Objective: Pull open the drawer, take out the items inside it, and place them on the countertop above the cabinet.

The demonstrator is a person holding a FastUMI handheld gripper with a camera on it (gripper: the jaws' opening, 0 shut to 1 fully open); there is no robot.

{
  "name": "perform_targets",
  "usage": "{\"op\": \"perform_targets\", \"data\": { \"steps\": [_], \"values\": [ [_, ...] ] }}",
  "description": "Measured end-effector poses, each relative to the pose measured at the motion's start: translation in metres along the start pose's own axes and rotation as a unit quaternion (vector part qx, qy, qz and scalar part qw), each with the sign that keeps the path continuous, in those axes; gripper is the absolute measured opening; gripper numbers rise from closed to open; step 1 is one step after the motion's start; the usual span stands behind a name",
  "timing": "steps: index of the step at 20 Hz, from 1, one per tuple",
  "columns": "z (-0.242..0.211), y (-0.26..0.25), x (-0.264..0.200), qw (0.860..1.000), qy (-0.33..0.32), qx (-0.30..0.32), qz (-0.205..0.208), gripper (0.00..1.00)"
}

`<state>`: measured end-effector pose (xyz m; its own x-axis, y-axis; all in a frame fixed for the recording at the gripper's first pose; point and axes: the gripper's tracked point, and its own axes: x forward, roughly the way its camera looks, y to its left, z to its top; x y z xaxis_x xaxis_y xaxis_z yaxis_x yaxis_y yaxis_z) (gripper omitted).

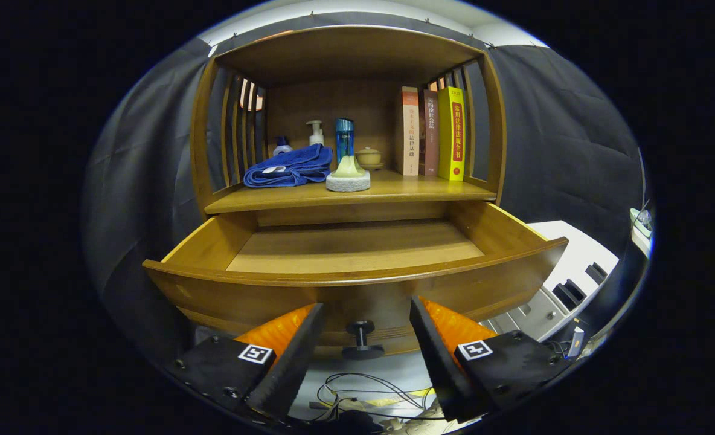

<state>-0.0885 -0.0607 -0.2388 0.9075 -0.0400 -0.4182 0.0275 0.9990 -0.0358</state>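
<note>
Drawer [357, 284] pulled open, wooden; hand-held gripper [366, 317] fingers spread around knob [362, 339].

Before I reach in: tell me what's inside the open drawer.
The drawer shows bare wooden floor only. Its front panel hides the nearest strip. The open gripper hangs before the knob.

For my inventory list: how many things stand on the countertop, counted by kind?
Books: 3
Bottles: 3
Towel: 1
Sponge: 1
Lidded cup: 1
Total: 9
The drawer looks empty; the gripper is open around its knob.
</note>
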Motion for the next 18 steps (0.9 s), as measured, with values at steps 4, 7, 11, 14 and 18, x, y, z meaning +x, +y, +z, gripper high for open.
{"op": "perform_targets", "data": {
  "steps": [4, 7, 11, 14, 18],
  "values": [
    [0.003, 0.000, 0.012, 1.000, -0.001, 0.002, -0.004, 0.95],
    [0.010, 0.001, 0.022, 1.000, -0.006, 0.009, -0.008, 0.95],
    [0.015, 0.002, 0.039, 1.000, -0.003, 0.000, -0.009, 0.96],
    [0.019, 0.003, 0.049, 1.000, -0.004, 0.003, -0.012, 0.95],
    [0.021, 0.004, 0.064, 1.000, 0.002, 0.020, -0.010, 0.95]
  ]
}}
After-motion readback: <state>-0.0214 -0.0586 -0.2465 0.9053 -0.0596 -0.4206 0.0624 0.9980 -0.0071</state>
